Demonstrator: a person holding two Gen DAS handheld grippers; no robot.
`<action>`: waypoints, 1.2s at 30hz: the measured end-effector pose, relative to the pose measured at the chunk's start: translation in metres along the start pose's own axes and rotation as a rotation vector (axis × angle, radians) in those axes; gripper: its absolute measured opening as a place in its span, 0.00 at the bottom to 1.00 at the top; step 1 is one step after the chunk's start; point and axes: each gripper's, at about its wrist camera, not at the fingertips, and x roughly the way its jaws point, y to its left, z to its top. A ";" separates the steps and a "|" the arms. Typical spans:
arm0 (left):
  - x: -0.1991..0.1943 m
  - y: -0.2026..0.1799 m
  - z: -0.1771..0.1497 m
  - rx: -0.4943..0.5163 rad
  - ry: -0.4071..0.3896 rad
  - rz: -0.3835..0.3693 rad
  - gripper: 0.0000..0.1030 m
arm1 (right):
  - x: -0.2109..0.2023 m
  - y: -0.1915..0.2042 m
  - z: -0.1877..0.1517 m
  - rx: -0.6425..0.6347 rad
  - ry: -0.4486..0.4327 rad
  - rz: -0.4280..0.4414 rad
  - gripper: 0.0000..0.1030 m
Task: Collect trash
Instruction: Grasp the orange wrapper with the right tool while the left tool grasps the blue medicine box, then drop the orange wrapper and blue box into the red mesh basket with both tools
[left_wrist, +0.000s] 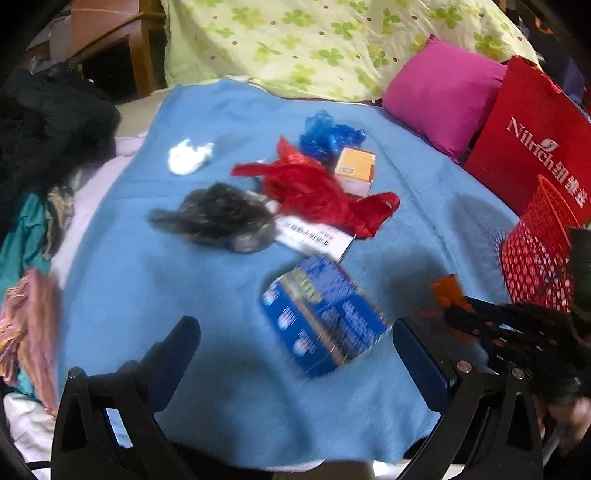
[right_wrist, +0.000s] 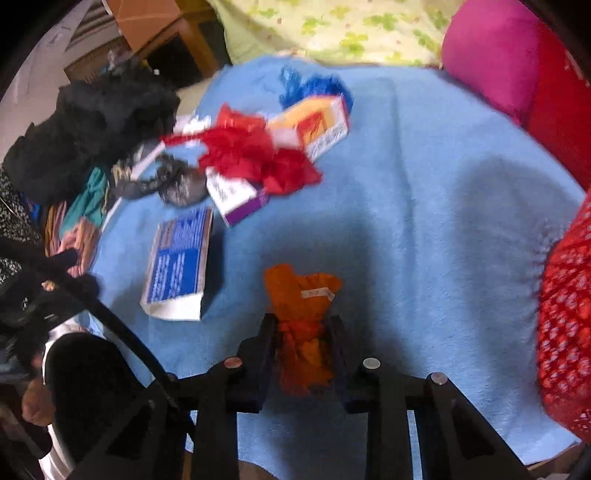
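Observation:
In the right wrist view my right gripper is shut on a crumpled orange wrapper, just above the blue blanket. My left gripper is open, its fingers standing on either side of a blue box without touching it. Further back lie a red plastic bag, a grey-black bag, a white-and-purple box, an orange-and-white box, a blue plastic bag and a white tissue. The right gripper with the orange wrapper shows at the right of the left wrist view.
A red mesh basket stands at the blanket's right edge, seen also as the red basket. Behind it are a red shopping bag and a pink pillow. Piled clothes line the left side. A floral quilt lies at the back.

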 end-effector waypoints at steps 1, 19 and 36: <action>0.006 -0.003 0.003 -0.006 0.007 0.004 1.00 | -0.005 -0.002 0.000 0.006 -0.022 -0.008 0.28; 0.053 -0.042 0.004 0.001 0.072 0.064 0.63 | -0.177 -0.047 -0.025 0.173 -0.708 -0.093 0.28; 0.031 -0.052 0.010 -0.089 0.007 0.075 0.94 | -0.207 -0.139 -0.056 0.477 -0.764 -0.134 0.28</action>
